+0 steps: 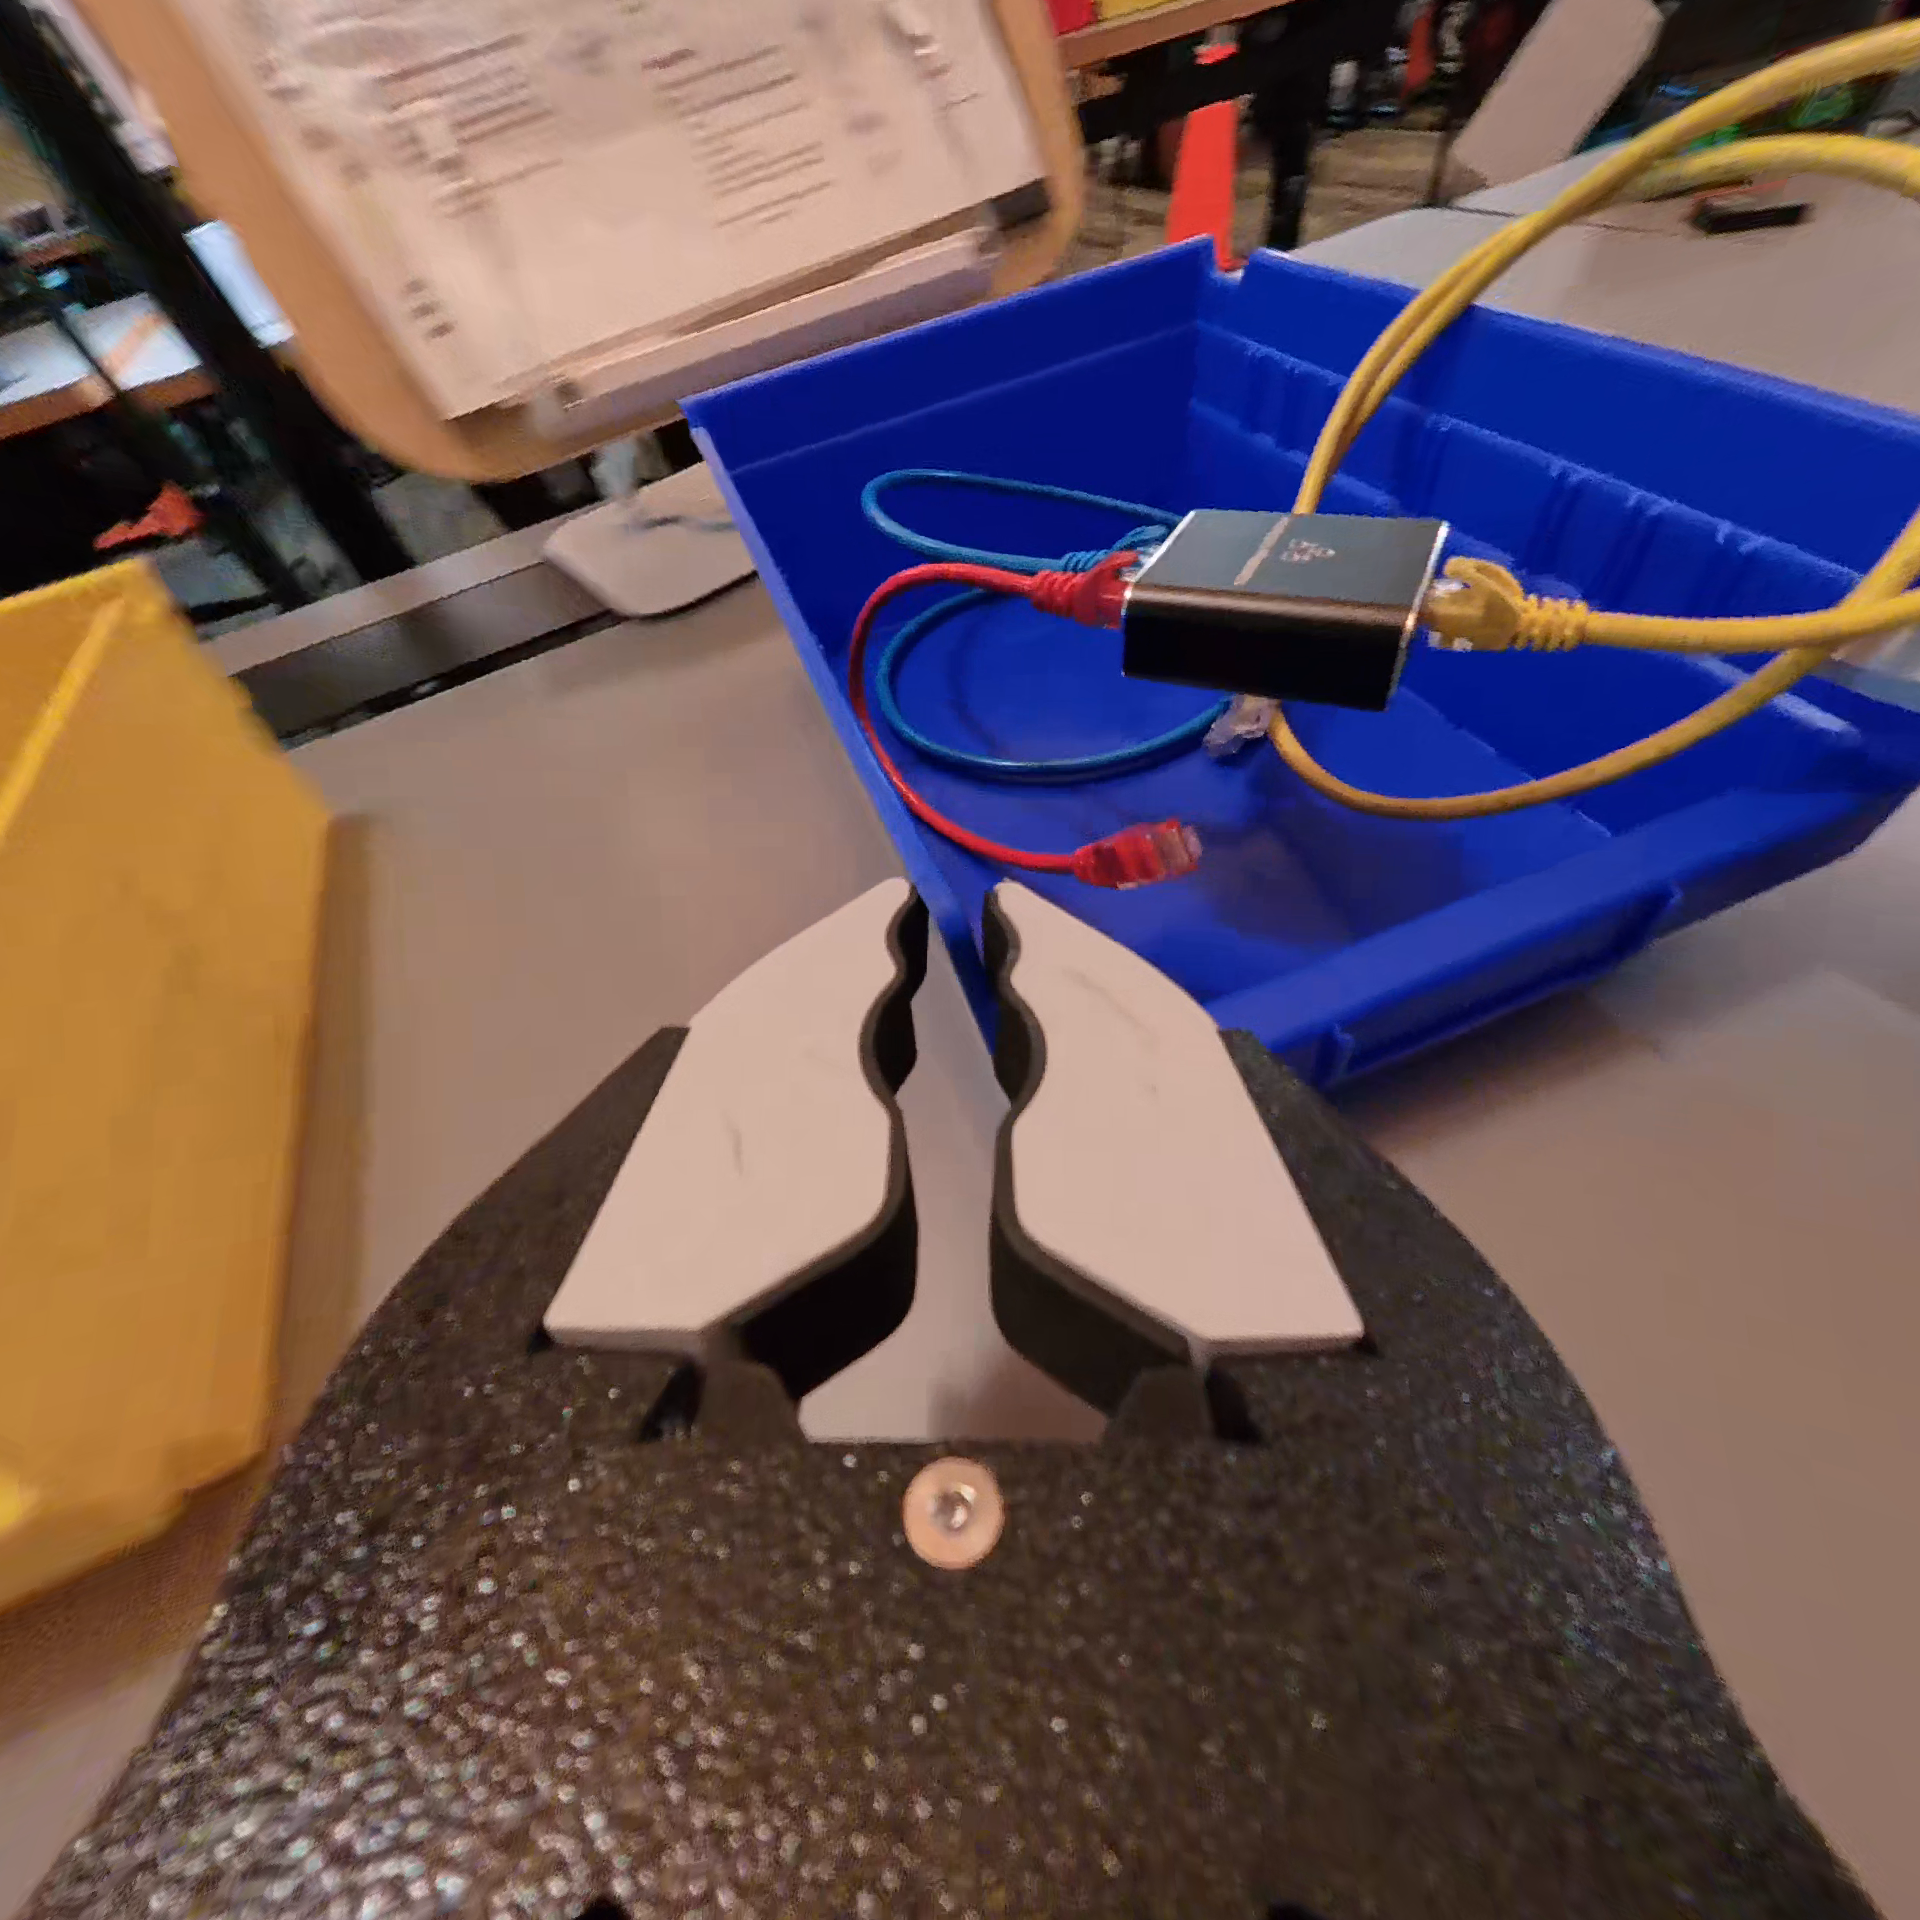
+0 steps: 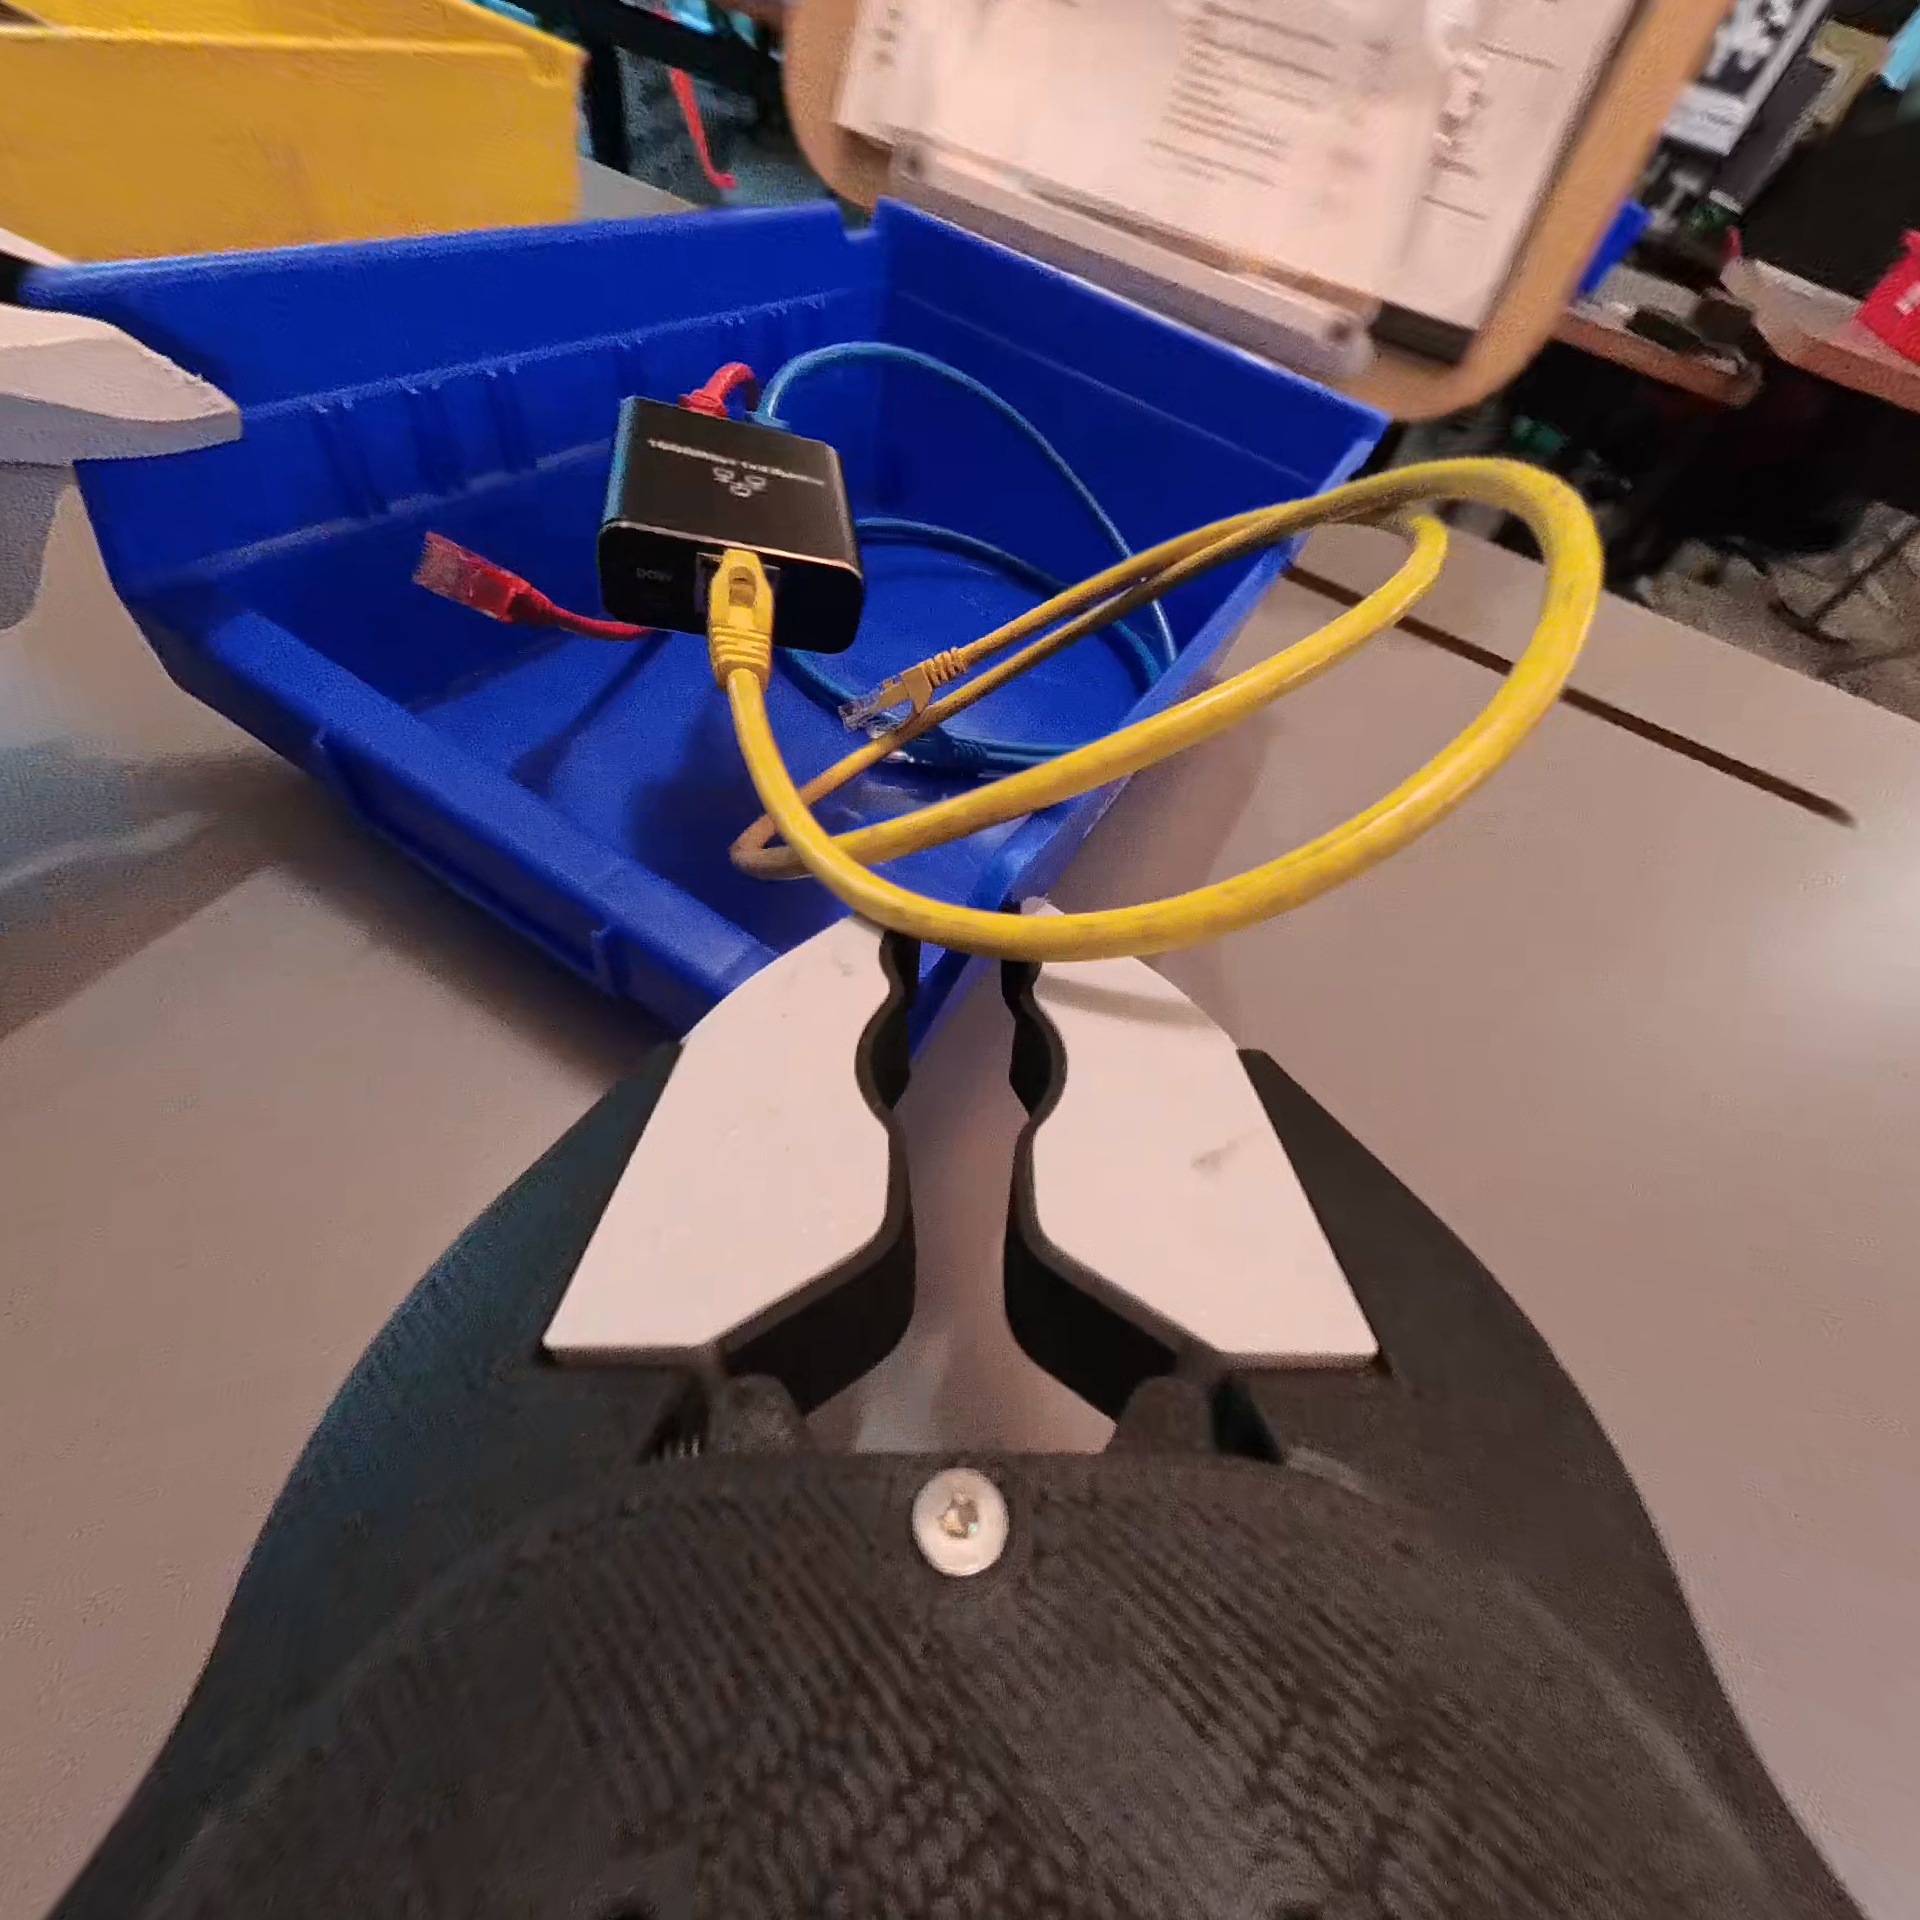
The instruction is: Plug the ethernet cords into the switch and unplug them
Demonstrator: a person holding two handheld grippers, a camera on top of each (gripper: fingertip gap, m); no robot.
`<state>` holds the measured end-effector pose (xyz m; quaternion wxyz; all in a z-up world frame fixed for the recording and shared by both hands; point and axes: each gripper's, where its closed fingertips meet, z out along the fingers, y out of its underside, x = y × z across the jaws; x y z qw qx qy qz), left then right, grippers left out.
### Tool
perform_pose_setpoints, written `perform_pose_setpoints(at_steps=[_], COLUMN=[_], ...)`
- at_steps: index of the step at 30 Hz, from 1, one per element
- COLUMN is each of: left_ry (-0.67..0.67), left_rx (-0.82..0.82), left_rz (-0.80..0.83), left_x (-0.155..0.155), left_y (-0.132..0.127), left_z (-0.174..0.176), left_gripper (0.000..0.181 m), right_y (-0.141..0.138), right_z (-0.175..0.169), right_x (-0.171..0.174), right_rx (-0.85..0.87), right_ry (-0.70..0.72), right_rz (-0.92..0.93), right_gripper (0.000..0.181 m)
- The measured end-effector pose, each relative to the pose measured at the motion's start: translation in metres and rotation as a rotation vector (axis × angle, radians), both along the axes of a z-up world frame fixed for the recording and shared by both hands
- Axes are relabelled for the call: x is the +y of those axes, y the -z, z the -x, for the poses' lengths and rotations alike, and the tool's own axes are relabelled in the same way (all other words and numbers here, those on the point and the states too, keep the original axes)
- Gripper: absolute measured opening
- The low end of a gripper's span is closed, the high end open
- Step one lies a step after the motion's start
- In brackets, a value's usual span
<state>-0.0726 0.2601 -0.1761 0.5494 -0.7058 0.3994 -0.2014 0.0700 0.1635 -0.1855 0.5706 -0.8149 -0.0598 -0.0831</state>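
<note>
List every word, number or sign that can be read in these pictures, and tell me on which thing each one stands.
Black switch, top face: one line of pale print with small symbols under it, too blurred to read.
Same switch, port side: a tiny mark beside the yellow plug, too small to read.
Sheets of paper behind the blue bin: printed lines, blurred, unreadable.
No text can be quoted; nothing else bears writing.

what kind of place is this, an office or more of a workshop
Most likely a workshop or lab. Plastic parts bins, one blue and one yellow, sit on a grey worktable, a clipboard of papers stands behind them, and cluttered shelves fill the background.
</note>
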Motion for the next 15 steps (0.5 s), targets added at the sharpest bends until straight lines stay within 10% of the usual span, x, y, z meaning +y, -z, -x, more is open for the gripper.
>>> perform_pose_setpoints(at_steps=[8, 15], left_ry=[0.021, -0.556], left_rx=[-0.051, 0.09], left_rz=[-0.009, -0.038], left_x=[0.029, 0.158], left_y=[-0.026, -0.043], left_z=[0.09, 0.292], left_gripper=[0.018, 0.05], right_y=[0.005, -0.001], right_z=[0.054, 0.008], right_x=[0.028, -0.019], right_rx=[0.025, 0.043], right_ry=[-0.136, -0.09], right_rz=[0.028, 0.156], right_gripper=[0.036, 0.046])
